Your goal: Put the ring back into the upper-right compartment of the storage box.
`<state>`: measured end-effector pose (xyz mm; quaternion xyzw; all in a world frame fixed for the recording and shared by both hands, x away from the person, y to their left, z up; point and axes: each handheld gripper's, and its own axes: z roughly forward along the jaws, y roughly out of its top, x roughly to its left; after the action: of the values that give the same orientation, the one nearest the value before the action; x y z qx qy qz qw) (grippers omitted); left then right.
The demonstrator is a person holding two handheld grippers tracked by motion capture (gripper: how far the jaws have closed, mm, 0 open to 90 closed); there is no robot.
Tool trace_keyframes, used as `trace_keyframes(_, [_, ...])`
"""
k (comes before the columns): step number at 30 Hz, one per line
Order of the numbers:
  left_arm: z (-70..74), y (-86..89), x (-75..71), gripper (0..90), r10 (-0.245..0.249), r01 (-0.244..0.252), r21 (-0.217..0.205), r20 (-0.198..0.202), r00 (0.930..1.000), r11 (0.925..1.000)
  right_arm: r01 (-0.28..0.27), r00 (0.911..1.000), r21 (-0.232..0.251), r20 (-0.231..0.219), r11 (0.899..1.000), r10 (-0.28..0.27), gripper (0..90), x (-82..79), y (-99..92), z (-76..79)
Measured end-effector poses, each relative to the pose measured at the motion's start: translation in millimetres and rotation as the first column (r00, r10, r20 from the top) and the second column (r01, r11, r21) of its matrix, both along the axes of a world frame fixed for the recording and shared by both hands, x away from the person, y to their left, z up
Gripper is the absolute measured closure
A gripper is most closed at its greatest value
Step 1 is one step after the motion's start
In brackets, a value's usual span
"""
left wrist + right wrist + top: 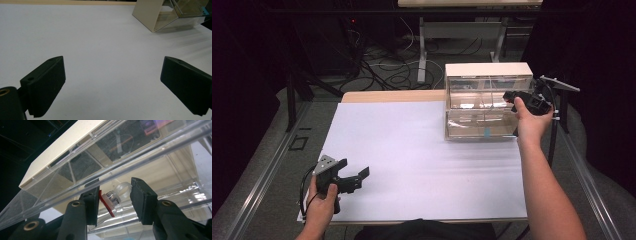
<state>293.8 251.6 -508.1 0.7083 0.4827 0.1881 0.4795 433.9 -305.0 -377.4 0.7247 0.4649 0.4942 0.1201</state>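
While the left gripper [354, 178] rests low over the near left part of the white sheet [412, 150] that covers the table, the right gripper [512, 97] is up at the right end of a small drawer cabinet [488, 70] standing at the far right of that sheet. The cabinet has a cream top and side walls and two clear plastic drawers [477, 95] stacked one above the other; a small blue mark [486, 132] shows at the front of the lower one. In the right gripper view the black jaws rise in front of the clear drawer rim [140, 160], and between them sits a small ring-like object [113, 197] with a clear plastic loop, a silvery middle and a red flat part on its left. The red part lies against the left pad [93, 205] and the clear loop reaches to the right pad [140, 200], so the jaws are closed on this small piece, holding it at the edge of the drawer. Whether the piece is inside the drawer or just in front of its wall cannot be told through the clear plastic. In the left gripper view the two pads [47, 85] stand wide apart with bare white sheet between them, holding nothing, and the cabinet's cream side [147, 13] appears far off at the upper right. The person's right hand [532, 122] wraps the right gripper's body, and the left hand [322, 202] holds the other by its handle at the sheet's near edge.
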Motion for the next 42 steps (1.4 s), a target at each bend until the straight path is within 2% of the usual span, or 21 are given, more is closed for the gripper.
trace_keyframes(2, [-0.3,-0.2,-0.1,6.4,0.003,-0.003,-0.001,0.001,1.0000,1.0000,0.001,1.0000,-0.036,0.002,0.999,-0.001,59.5,1.2,0.1,-1.9])
trace_keyframes(6, [0.3,-1.0,0.1,6.4,-0.005,0.005,0.002,0.001,1.0000,1.0000,0.009,1.0000,-0.024,0.003,1.000,-0.009,59.2,4.9,2.9,-3.9])
trace_keyframes(11, [-1.7,-3.0,2.5,6.4,-0.010,0.010,0.000,-0.010,0.9999,1.0000,0.014,0.9999,-0.037,0.006,0.999,-0.014,58.7,8.6,3.1,-7.3])
trace_keyframes(15, [-1.7,-2.1,2.8,6.4,-0.012,0.012,-0.001,-0.010,0.9999,0.9999,0.037,0.9993,-0.020,0.010,0.999,-0.037,58.0,8.9,2.4,-8.3])
trace_keyframes(18, [-1.3,-2.1,3.6,6.4,-0.012,0.012,-0.012,-0.009,0.9999,0.9999,0.045,0.9988,-0.021,0.021,0.999,-0.044,56.7,8.5,0.6,-10.0])
trace_keyframes(19, [-1.4,-2.1,4.1,6.4,-0.011,0.011,-0.012,-0.010,0.9999,0.9999,0.051,0.9981,-0.023,0.036,0.998,-0.050,52.7,8.3,0.7,-11.7])
trace_keyframes(20, [-1.9,-2.3,4.8,6.4,-0.011,0.010,-0.011,-0.013,0.9999,0.9999,0.051,0.9981,-0.023,0.036,0.998,-0.050,52.7,8.3,0.7,-11.7])
trace_keyframes(21, [-2.3,-2.4,5.4,6.4,-0.010,0.010,-0.010,-0.016,0.9998,0.9999,0.049,0.9984,-0.023,0.028,0.999,-0.048,51.3,7.5,0.6,-11.2])
trace_keyframes(23, [-2.6,-2.1,5.9,6.4,-0.008,0.008,-0.011,-0.018,0.9998,0.9999,0.038,0.9981,-0.023,0.049,0.999,-0.037,49.9,7.1,-0.2,-12.5])
trace_keyframes(24, [-2.5,-1.5,6.0,6.4,-0.007,0.007,-0.009,-0.017,0.9998,0.9999,0.016,0.9996,-0.019,0.024,1.000,-0.015,47.7,5.0,-1.0,-9.7])
trace_keyframes(25, [-2.4,-1.3,6.2,6.4,-0.004,0.004,-0.010,-0.016,0.9999,0.9999,0.016,0.9996,-0.019,0.024,1.000,-0.015,47.7,5.0,-1.0,-9.7])
trace_keyframes(27, [-2.2,-1.2,6.2,6.3,-0.002,0.002,-0.007,-0.015,0.9999,1.0000,0.009,0.9992,-0.028,0.039,1.000,-0.008,46.6,4.2,-0.8,-9.7])
trace_keyframes(32, [-2.2,-2.9,4.9,6.3,-0.009,0.009,-0.010,-0.015,0.9998,0.9999,-0.026,0.9988,-0.022,0.041,0.999,0.026,44.3,0.2,3.2,-7.9])
trace_keyframes(42, [-2.3,-5.8,6.9,6.3,-0.019,0.019,-0.010,-0.013,0.9997,0.9998,-0.069,0.9949,-0.041,0.071,0.997,0.072,39.9,-16.9,8.9,0.4])
